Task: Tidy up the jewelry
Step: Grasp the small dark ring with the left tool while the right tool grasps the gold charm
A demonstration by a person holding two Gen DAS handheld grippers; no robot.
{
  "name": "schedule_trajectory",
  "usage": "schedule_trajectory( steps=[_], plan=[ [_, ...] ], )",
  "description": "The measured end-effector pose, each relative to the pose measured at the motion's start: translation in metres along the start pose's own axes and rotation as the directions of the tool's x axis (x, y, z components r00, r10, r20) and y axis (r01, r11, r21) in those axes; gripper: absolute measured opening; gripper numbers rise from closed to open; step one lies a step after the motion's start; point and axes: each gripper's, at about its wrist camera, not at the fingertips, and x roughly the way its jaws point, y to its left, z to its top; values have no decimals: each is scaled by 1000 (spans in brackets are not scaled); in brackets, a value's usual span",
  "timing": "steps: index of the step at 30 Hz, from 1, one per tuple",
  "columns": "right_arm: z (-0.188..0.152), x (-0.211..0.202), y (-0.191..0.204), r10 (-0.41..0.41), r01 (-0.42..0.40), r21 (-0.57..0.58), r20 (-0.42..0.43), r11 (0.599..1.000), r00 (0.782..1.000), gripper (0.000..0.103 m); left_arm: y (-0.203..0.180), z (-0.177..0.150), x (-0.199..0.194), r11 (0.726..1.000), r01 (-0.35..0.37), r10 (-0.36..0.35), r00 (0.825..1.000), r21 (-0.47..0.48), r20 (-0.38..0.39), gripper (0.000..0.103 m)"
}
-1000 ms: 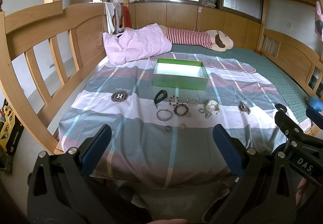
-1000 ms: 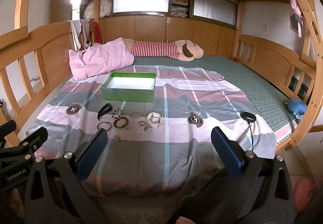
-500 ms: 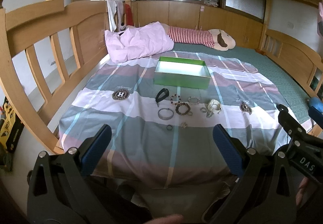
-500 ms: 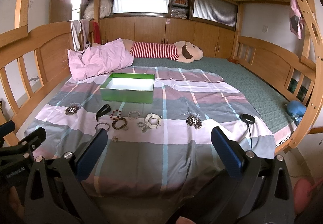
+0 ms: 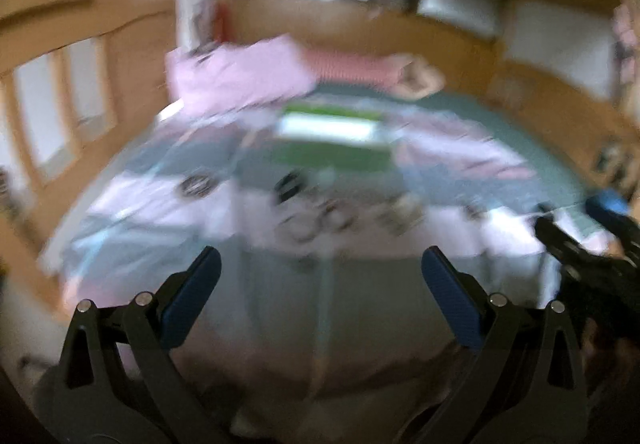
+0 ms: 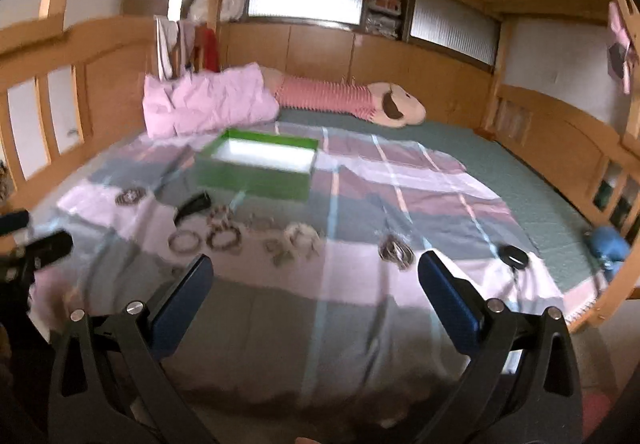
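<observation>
The left gripper [image 5: 320,276] is hanging with its jaws spread wide and nothing between them, its blue pads [image 5: 192,296] sitting above the near part of the striped bedcover [image 5: 320,304]. The right gripper [image 6: 314,284] is likewise gaping wide with nothing in it, its blue pads [image 6: 182,308] hovering over the grey band of the same cover. Each gripper is showing at the edge of the other's view: the right one is poking in at the right of the left wrist view, the left one at the left of the right wrist view.

Just beyond the right gripper's fingertips, the jewelry is lying loose on the pale band of the cover. A silver bangle [image 6: 185,242] is sitting just beside a dark beaded bracelet [image 6: 225,238], with another beaded bracelet [image 6: 220,213] behind them. A pale coiled piece [image 6: 300,236] is lying to their right, with small rings near it, too blurred to tell apart. A black clip-like item [image 6: 192,205] is resting at the left of the group, nearest the box.

Behind the jewelry, well apart from both grippers, an open green box [image 6: 256,179] with a white inside is standing on the cover. Farther back, a pink quilt [image 6: 208,103] is bunched next to a striped plush toy [image 6: 352,101] stretched along the wooden headboard [image 6: 320,51].

The left wrist view is heavily smeared, so the pieces there are showing only as dark smudges.
</observation>
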Motion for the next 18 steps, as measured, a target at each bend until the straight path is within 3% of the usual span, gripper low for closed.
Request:
schedule_trajectory(
  steps=[4, 9, 11, 13, 15, 18],
  plan=[
    [27, 43, 4, 68, -74, -114, -60, 991, 996, 100, -3, 3, 42, 998, -22, 28, 993, 57, -114, 99],
    [61, 98, 11, 126, -148, -171, -132, 974, 983, 100, 6, 8, 97, 996, -49, 65, 966, 68, -249, 99],
    [72, 132, 13, 153, -180, -155, -172, 971, 973, 100, 9, 9, 120, 995, -61, 81, 953, 78, -291, 99],
    [72, 155, 13, 178, -204, -122, -195, 971, 965, 100, 15, 4, 138, 998, -30, 46, 946, 57, -320, 99],
    [61, 172, 10, 213, -232, -68, -208, 970, 955, 100, 19, -5, 154, 999, 11, 0, 942, 31, -337, 98],
    [43, 180, 8, 259, -268, -7, -227, 964, 939, 99, 19, -22, 171, 999, 15, 1, 939, 43, -343, 90]
  ],
)
